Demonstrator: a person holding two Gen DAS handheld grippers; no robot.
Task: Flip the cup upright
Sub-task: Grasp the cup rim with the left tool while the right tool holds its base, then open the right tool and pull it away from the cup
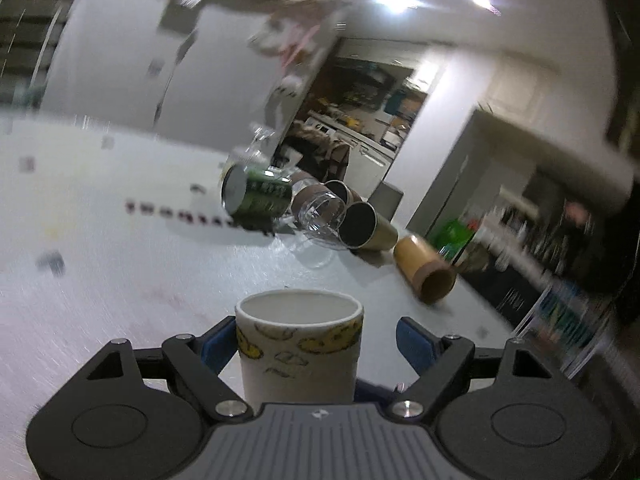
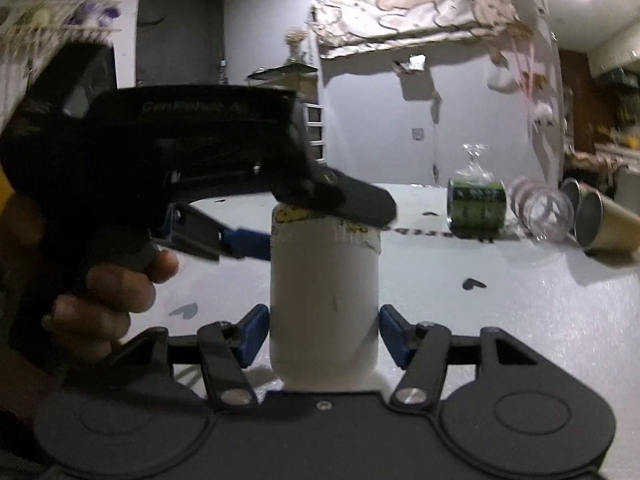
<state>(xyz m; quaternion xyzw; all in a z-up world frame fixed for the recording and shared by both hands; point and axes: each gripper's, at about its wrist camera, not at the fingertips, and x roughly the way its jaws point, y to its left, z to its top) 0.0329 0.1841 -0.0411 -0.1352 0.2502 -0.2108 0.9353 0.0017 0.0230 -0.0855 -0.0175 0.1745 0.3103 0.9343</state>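
A white paper cup with a yellow print [image 1: 300, 344] stands upright, mouth up, between the blue pads of my left gripper [image 1: 310, 346]. The left pad touches it; the right pad stands a little off it, so the left gripper looks open around it. In the right wrist view the same cup [image 2: 324, 300] stands on the white table [image 2: 520, 312] between the pads of my right gripper [image 2: 324, 332], which are spread just wider than the cup. The left gripper [image 2: 256, 224], held by a hand, reaches the cup's top from the left.
Several cups lie on their sides at the far end of the table: a green can-like cup [image 1: 256, 200], a clear plastic cup [image 1: 320, 212], a dark metal cup [image 1: 366, 226] and a tan cup [image 1: 424, 274]. The table edge runs along the right [image 1: 500, 320].
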